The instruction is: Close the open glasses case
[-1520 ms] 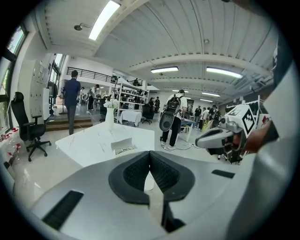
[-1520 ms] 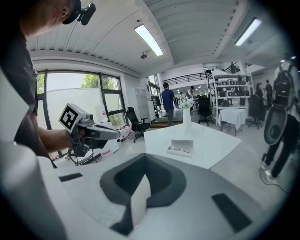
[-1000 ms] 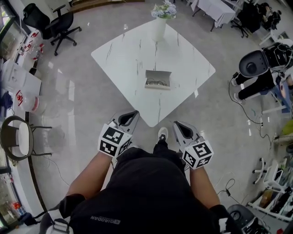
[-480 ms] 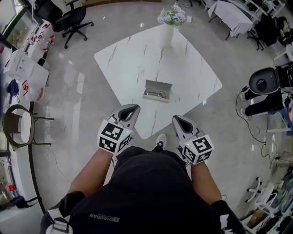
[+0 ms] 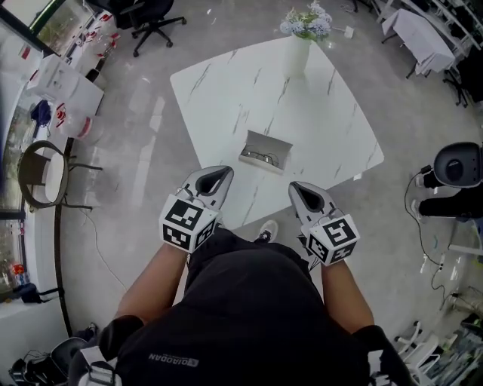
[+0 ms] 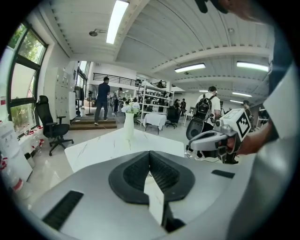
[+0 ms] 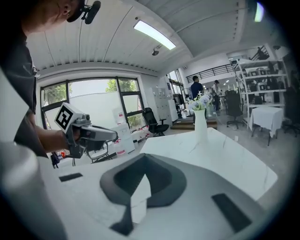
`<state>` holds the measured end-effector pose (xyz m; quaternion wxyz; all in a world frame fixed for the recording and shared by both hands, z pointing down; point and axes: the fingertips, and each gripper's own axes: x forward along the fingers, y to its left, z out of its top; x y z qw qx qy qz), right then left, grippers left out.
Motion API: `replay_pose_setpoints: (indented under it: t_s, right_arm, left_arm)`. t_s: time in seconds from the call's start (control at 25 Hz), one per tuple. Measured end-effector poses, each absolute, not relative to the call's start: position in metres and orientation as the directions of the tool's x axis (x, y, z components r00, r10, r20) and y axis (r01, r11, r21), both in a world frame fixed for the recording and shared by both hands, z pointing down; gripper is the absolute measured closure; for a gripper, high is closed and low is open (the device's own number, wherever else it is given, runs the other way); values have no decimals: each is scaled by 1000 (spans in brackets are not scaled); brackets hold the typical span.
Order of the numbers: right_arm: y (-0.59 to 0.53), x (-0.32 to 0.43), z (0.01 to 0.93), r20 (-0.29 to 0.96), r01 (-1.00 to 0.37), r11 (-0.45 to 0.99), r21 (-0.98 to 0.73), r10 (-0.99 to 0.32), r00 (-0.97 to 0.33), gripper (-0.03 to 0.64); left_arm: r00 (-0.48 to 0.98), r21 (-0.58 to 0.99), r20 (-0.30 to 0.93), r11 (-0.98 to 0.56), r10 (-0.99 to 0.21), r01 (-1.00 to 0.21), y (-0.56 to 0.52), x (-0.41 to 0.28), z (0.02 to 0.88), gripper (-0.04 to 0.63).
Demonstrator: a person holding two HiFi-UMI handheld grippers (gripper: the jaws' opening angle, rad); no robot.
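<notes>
Your left claw and right claw: jaws together, nothing held. Case sits open mid-tabletop, well ahead. Push the lid unbraced and it'll likely skid; glasses inside could jam it.

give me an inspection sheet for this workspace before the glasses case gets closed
surface: white marble table, holding only two items
job's things: glasses case open, toward the table's near side; glasses lie inside
clutter: vase of flowers at the far corner, apart from the case
grippers: left gripper and right gripper both shut, nothing between the jaws, held short of the case
cables: loose cables on the floor at the right; nothing seen on the table
surroundings: office chair, round-seat chair, white boxes, people far back in the room
</notes>
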<state>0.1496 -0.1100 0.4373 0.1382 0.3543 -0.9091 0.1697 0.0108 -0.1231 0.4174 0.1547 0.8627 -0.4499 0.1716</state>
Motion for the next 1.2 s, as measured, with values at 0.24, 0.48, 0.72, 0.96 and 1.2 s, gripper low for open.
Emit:
replay_pose_setpoints:
  t_s: [0.24, 0.48, 0.72, 0.96, 1.2]
  right_arm:
    - [-118, 150, 450, 370, -686, 685, -246, -587, -720, 615]
    - [-126, 143, 449, 365, -748, 616, -245, -656, -660, 615]
    - [-129, 130, 441, 355, -831, 500, -244, -751, -556, 615]
    - [-127, 122, 437, 358, -880, 420, -224, -804, -475, 615]
    - [-120, 119, 429, 362, -902, 387, -191, -827, -431, 615]
  left_arm:
    - [515, 69, 480, -555, -710, -829, -120, 15, 433, 591]
    - [570, 70, 481, -619, -666, -782, -142, 8, 432, 592]
    - [652, 62, 471, -715, -594, -696, -161, -7, 427, 591]
    - [700, 52, 462, -771, -545, -635, -167, -19, 430, 592]
    - [720, 55, 439, -784, -538, -619, -170, -24, 427, 591]
